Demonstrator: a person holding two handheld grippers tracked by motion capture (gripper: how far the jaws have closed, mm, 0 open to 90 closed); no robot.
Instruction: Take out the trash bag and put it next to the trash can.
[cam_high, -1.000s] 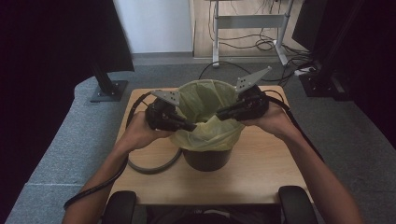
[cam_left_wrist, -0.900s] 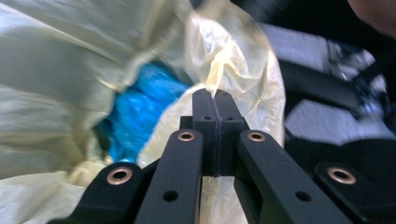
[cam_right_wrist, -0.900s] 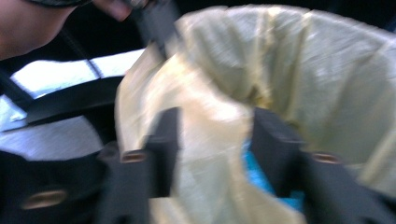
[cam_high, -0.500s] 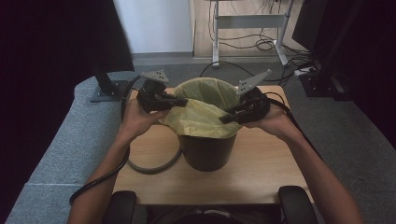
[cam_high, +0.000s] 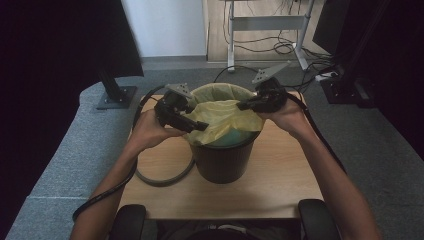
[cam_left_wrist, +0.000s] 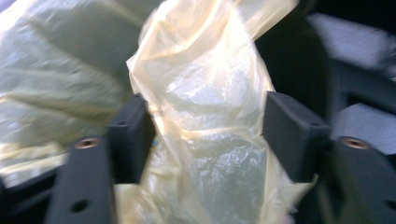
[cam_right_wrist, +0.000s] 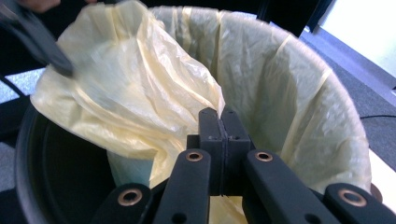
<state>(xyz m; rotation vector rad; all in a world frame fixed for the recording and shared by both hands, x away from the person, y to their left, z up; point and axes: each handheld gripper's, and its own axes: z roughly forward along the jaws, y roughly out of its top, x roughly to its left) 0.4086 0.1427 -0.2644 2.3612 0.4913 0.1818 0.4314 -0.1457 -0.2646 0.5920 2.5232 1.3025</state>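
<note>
Here, a round black plastic bin (cam_high: 223, 160) is seen standing on the light brown wooden table (cam_high: 280, 190), near the middle. A thin, crinkly pale yellow plastic bag (cam_high: 225, 117) is sitting in the bin. On the far side, the bag is already folded over the bin's rim. On the near side, the bag is bunched up and is being held above the rim.

The left tool (cam_high: 197, 125) is held at the left side of the bin by the left hand (cam_high: 150, 130). In the left gripper view, its two black jaws are set wide apart, and a fold of the yellow bag (cam_left_wrist: 210, 130) lies between them. The left jaw is touched by the plastic, but the fold is not squeezed, so this tool is open.

The right tool (cam_high: 245, 105) is held at the right side of the bin by the right hand (cam_high: 287, 115). In the right gripper view, its jaws are pressed tight together, and an edge of the bag (cam_right_wrist: 140, 93) is pinched between them. Behind the jaws, the lined far wall of the bin (cam_right_wrist: 28, 163) can be seen.

A thick grey cable (cam_high: 165, 177) is looped on the table, just left of the bin. Grey carpet floor (cam_high: 60, 150) is seen around the table.
</note>
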